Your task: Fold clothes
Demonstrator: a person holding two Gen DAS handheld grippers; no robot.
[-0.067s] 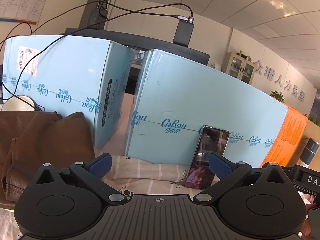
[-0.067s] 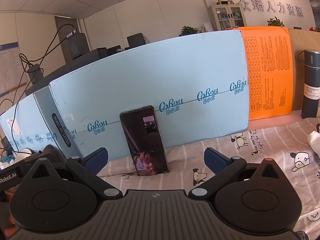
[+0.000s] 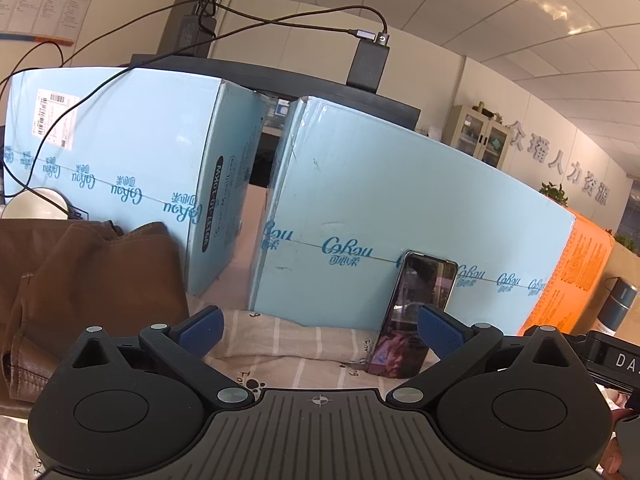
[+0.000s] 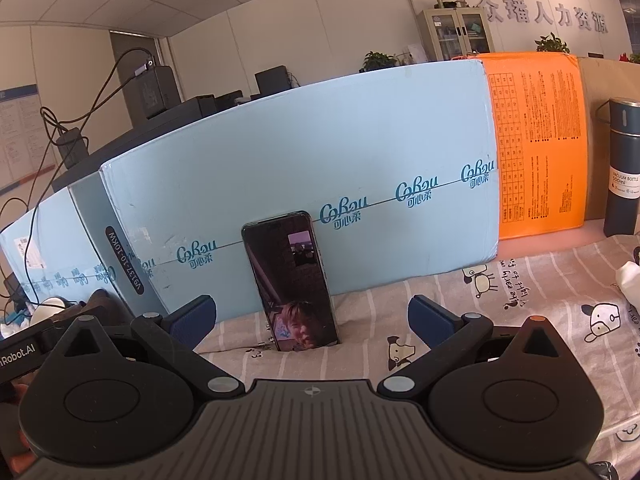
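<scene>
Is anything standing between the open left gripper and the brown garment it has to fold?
Nothing visible does. The brown leather-trimmed garment lies piled just left of the left gripper, whose jaws stand open. The black smartphone leans on the blue box, off to the right.

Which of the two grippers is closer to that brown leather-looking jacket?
Left. The left gripper, jaws open, has the brown leather-looking jacket right beside its left finger. From the right gripper, also open, the jacket shows only as a sliver far off to the left.

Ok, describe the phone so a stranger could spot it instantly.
Find the long light-blue carton standing on the patterned sheet. The smartphone leans upright against its front, below the printed logos. It is the only dark, glossy slab there, its screen lit with a face.
</scene>
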